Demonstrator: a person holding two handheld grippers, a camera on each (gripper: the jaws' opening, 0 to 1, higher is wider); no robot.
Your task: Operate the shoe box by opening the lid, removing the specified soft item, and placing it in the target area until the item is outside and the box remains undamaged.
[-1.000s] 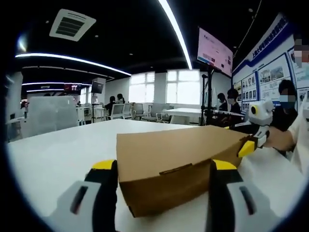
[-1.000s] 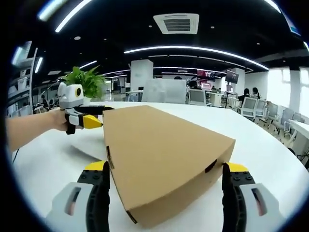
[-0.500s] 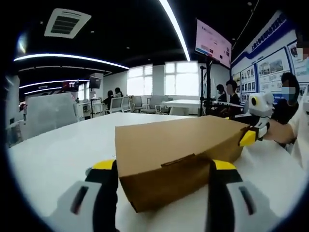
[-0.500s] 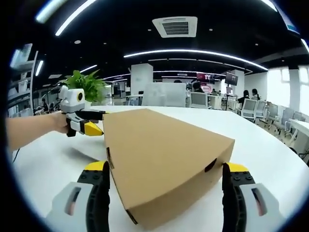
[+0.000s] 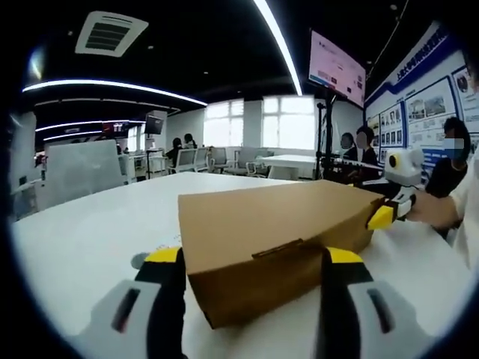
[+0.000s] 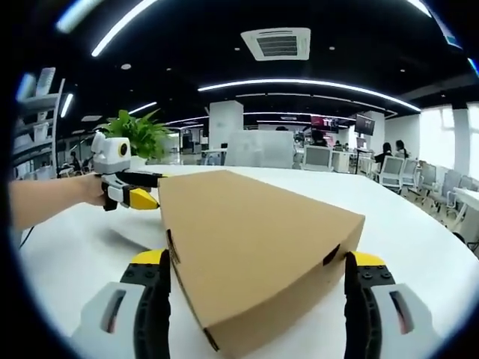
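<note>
A closed brown cardboard shoe box (image 5: 269,235) lies on the white table (image 5: 82,239), lid down with its tab tucked in. My left gripper (image 5: 252,258) is open, its yellow-tipped jaws standing wide at either side of the box's near end. At the far right end of the box sits the right gripper (image 5: 383,215), held in a hand. In the right gripper view the box (image 6: 254,243) points one corner at me, and my right gripper (image 6: 258,260) is open with that corner between its jaws. The left gripper (image 6: 141,198) sits by the box's far left corner.
A potted green plant (image 6: 136,133) stands behind the left gripper. People stand at the right by a poster wall (image 5: 419,112). Desks and office chairs (image 6: 389,168) fill the room beyond the table. White tabletop (image 6: 419,224) spreads around the box.
Both views have shifted only slightly. The box stays closed in the same place, and each gripper stays open at its end of the box.
</note>
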